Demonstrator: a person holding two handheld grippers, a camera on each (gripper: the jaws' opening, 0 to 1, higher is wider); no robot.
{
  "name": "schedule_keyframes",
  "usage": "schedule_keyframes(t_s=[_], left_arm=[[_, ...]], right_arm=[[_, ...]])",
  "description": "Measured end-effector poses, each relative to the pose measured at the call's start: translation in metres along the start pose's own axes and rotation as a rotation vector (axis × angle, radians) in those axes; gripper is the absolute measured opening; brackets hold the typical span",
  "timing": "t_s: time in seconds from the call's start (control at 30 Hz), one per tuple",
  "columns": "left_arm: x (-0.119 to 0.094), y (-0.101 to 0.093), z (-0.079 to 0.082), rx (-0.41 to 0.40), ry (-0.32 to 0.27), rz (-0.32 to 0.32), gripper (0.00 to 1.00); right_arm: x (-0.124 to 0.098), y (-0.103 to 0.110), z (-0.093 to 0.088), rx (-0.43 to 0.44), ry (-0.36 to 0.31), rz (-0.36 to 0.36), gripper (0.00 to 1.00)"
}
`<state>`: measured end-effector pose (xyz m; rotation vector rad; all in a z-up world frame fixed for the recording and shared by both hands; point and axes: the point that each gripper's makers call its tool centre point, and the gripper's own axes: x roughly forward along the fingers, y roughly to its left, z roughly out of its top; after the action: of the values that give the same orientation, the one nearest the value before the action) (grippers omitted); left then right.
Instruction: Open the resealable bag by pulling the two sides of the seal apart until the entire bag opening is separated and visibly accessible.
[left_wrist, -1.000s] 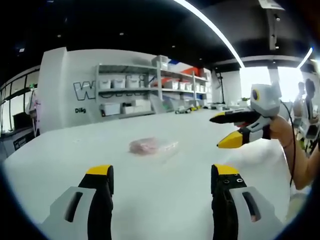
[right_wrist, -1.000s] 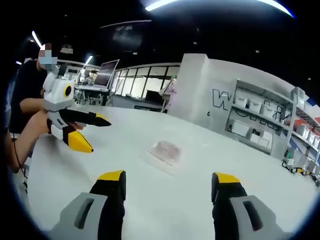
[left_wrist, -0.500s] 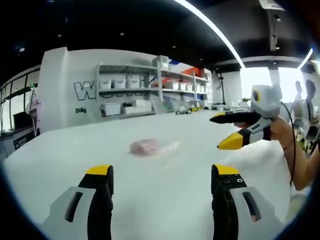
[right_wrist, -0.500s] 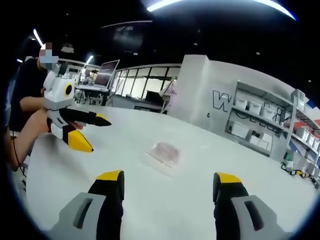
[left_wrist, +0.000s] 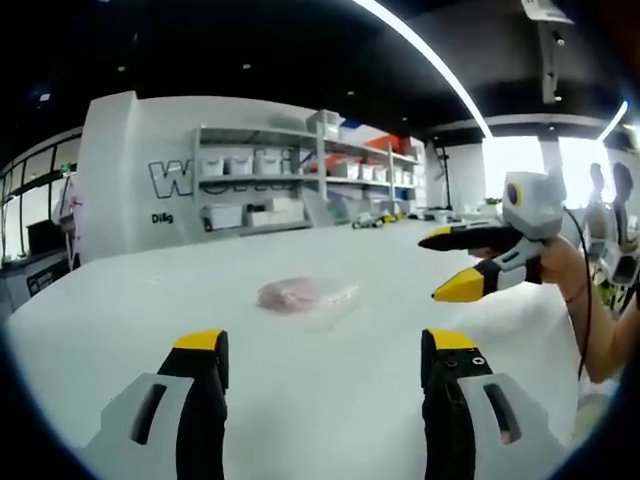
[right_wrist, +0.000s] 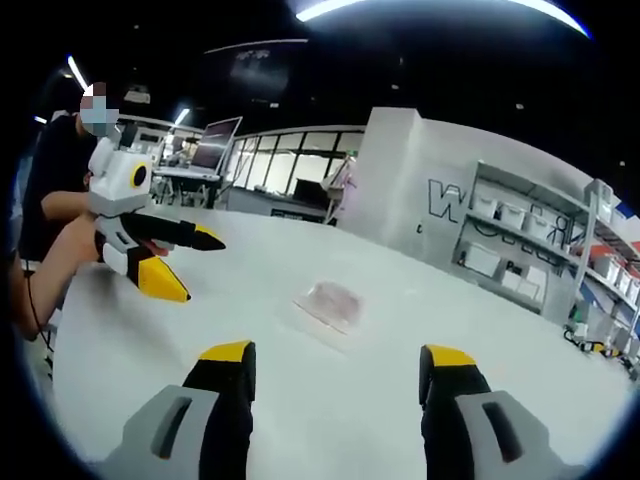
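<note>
A clear resealable bag (left_wrist: 303, 294) with pinkish contents lies flat on the white table (left_wrist: 330, 360); the right gripper view has the bag (right_wrist: 330, 303) too, mid-table. My left gripper (left_wrist: 325, 355) is open, hovering short of the bag with nothing between its yellow-tipped jaws. In the right gripper view my right gripper (right_wrist: 333, 365) is likewise open and short of the bag. The right gripper (left_wrist: 455, 262) appears at the right of the left gripper view, held in a hand, open. The left gripper (right_wrist: 185, 265) shows at the left of the right gripper view, open.
Shelves with white bins (left_wrist: 255, 190) line the far wall behind the table. A person in dark clothes (right_wrist: 55, 190) holds the grippers at the table's edge. A laptop (right_wrist: 212, 148) stands on a farther desk.
Both views have shifted only slightly; the grippers stay open and the bag lies as before.
</note>
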<state>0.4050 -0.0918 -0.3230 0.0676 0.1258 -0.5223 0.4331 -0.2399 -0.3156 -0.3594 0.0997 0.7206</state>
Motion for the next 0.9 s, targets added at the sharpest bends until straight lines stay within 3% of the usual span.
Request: schedule_keyframes(t_s=[0.43, 0.9], left_arm=[[0.0014, -0.0022, -0.0010, -0.004, 0.006, -0.007, 0.76], [0.0040, -0.0063, 0.0006, 0.011, 0.013, -0.017, 0.75]], right_arm=[[0.0021, -0.0018, -0.0001, -0.064, 0.040, 0.011, 0.60], [0.0030, -0.0051, 0.0009, -0.086, 0.047, 0.013, 0.61]])
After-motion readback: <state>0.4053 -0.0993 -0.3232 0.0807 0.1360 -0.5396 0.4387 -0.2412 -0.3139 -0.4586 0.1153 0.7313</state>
